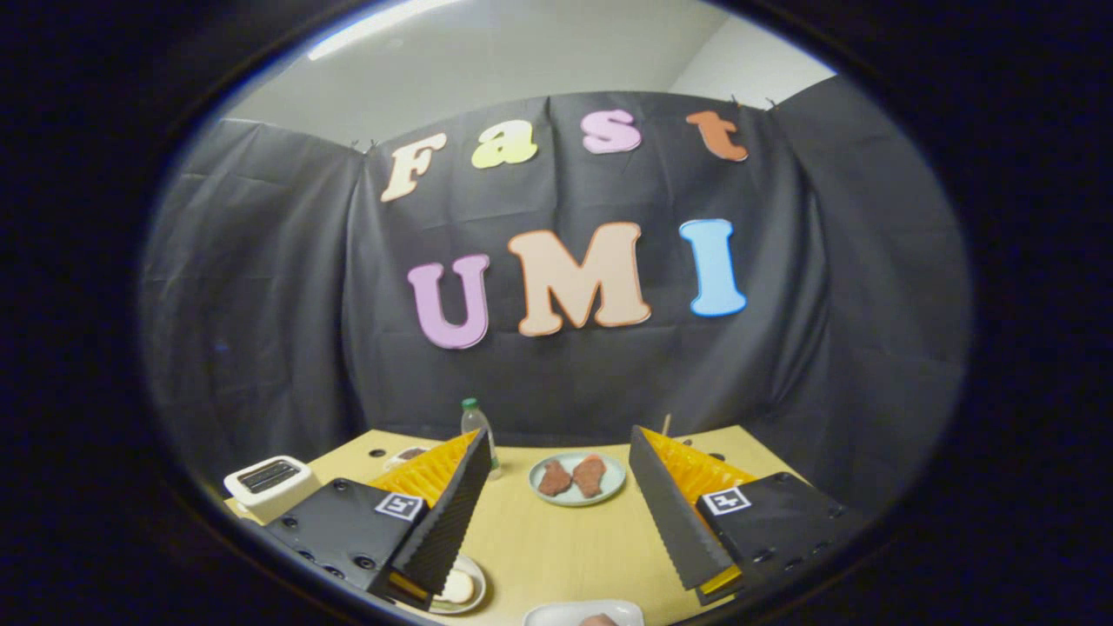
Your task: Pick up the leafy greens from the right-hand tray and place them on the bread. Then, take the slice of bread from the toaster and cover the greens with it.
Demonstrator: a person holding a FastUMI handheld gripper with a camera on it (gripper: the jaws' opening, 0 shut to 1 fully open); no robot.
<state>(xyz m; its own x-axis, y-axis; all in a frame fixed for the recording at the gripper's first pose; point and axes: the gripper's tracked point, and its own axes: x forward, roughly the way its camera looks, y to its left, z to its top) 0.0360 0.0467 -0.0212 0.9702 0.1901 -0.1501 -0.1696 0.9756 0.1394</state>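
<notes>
My gripper [556, 465] is open, held above the wooden table [565, 539], with nothing between its fingers. A white toaster [269, 485] stands off to the left, beyond the left finger [452, 513]; its slots look dark and I cannot tell whether bread is inside. A slice of bread [458, 589] lies on a white plate [474, 582] close under the left finger, partly hidden by it. A white tray [583, 614] peeks in nearest to me, between the fingers, with something reddish on it. No leafy greens can be made out.
A pale green plate [577, 478] with two brown meat pieces sits ahead between the fingers. A clear bottle with a green cap [477, 435] stands behind the left finger. A small dish [404, 455] lies by the table's far left edge. Black cloth walls the booth.
</notes>
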